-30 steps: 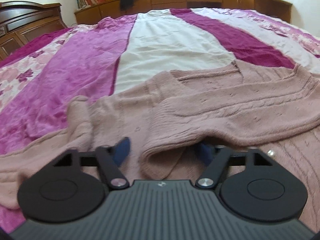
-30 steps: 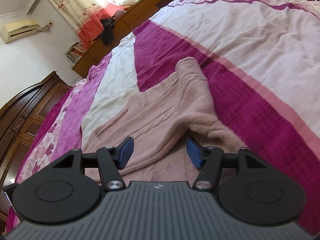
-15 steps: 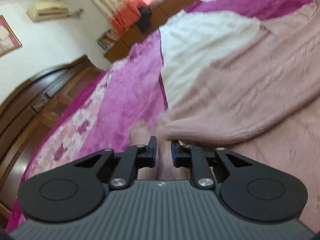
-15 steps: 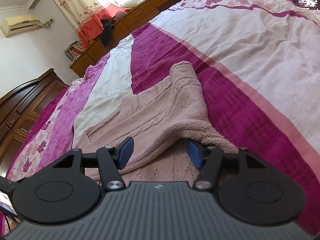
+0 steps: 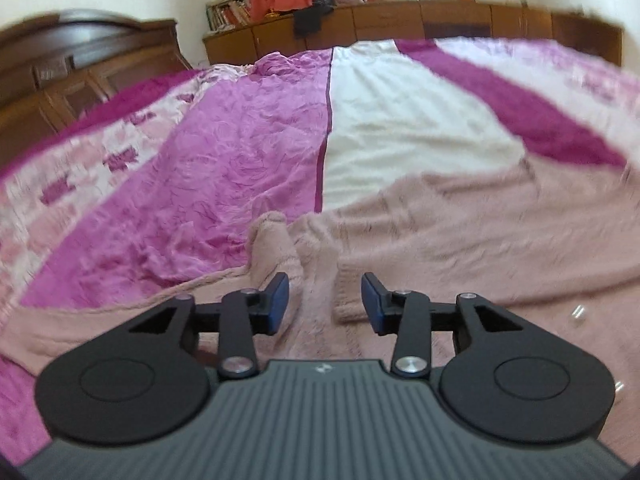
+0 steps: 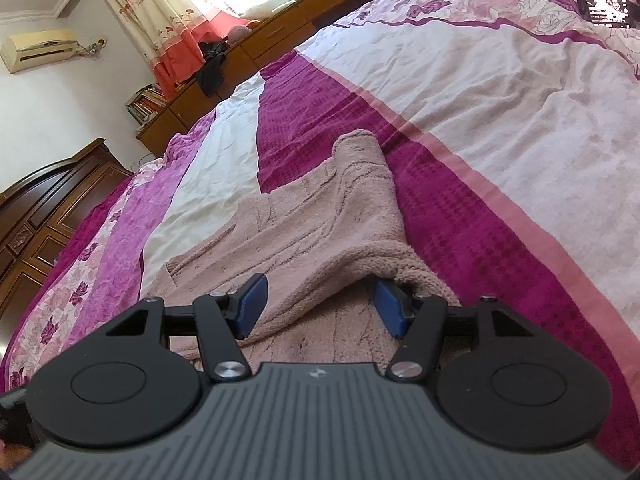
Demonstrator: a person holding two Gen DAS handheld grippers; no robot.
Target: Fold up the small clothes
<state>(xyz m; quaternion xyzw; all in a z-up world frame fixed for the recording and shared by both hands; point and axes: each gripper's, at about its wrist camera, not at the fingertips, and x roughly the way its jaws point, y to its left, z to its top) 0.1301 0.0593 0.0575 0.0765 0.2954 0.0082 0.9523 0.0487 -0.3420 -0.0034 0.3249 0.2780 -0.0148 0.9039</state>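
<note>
Left gripper (image 5: pixel 324 304): jaws stand wide, blue pads apart, nothing between them; it hovers low over the near edge of the pink knit sweater (image 5: pixel 460 224).
Left sleeve cuff (image 5: pixel 272 240): a bunched, upright fold just ahead of the left pad, at the border of sweater and bedspread (image 5: pixel 200 184).
Right gripper (image 6: pixel 316 308): also wide, resting on the knit; its right pad is tucked under the folded-over right sleeve (image 6: pixel 360 200), its left pad lies on the flat body panel.
Sweater position: spread across the near part of the bed, body towards the person, right sleeve already laid inward over the chest.
Step in hand: my judgement is that the left sleeve gets folded in next, and the bunched cuff is the place to pinch.
Doing it well: take only the sleeve layer, not the body knit under it; lift a little, carry it across, lay it flat so both sleeves match; keep the right gripper quiet as an anchor.
Change, left: half a second ago its jaws were nearly closed on knit; now they are open and the camera has swung level.
Change, right: almost none; same pose, same wide jaws.
</note>
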